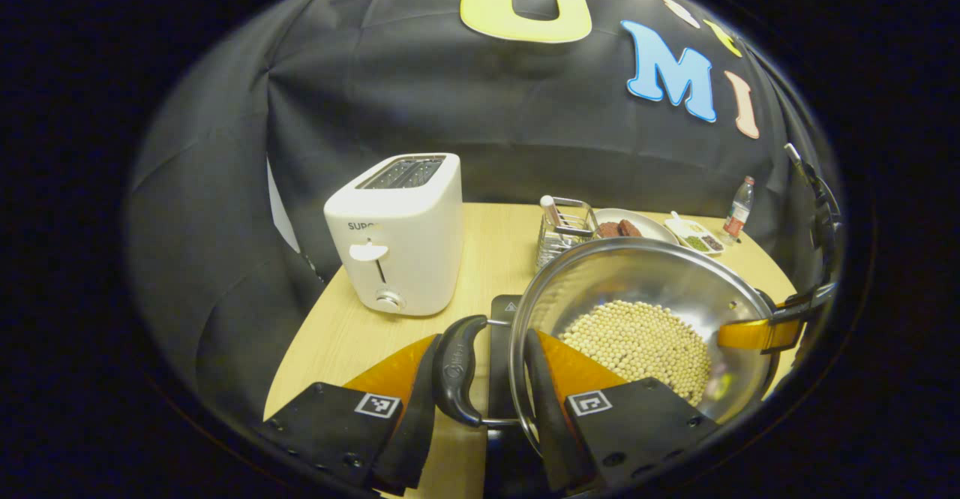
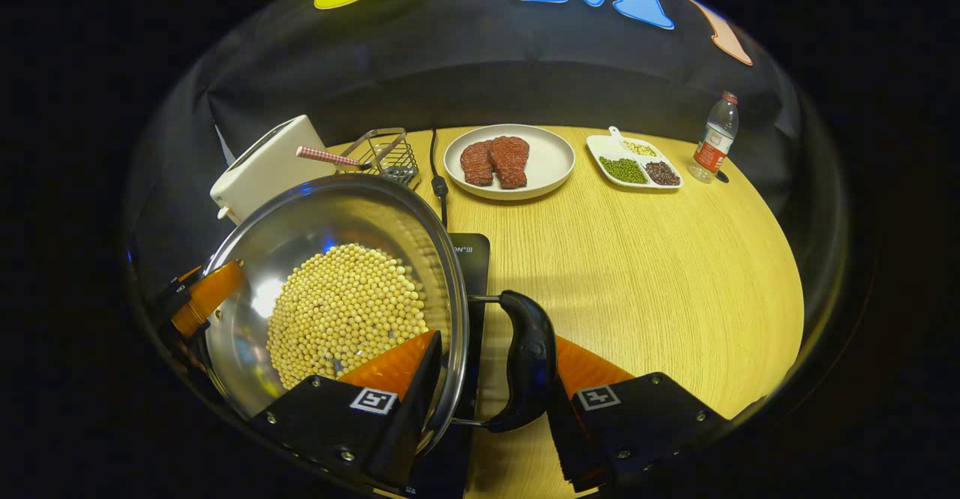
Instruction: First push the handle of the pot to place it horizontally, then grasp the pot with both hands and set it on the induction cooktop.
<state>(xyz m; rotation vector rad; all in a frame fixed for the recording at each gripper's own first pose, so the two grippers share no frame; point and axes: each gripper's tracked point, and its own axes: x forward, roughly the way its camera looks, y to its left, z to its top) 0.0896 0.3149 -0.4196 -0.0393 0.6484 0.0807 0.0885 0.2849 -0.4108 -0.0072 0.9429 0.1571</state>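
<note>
A steel pot (image 1: 637, 296) holding pale beans (image 2: 345, 311) is sitting over the black induction cooktop (image 2: 471, 259) on a wooden table (image 2: 645, 259); the left gripper (image 1: 491, 379) is clamping one side handle (image 1: 456, 368) against the rim; the right gripper (image 2: 487, 371) is clamping the opposite handle (image 2: 529, 360) likewise.

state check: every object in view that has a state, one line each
pot: uncovered, holding beans, gripped at both side handles
left tool: shut on the pot's left handle
right tool: shut on the pot's right handle
toaster: lever up, slots empty
plate: holding two meat pieces
bottle: upright, capped
divided dish: compartments filled
</note>
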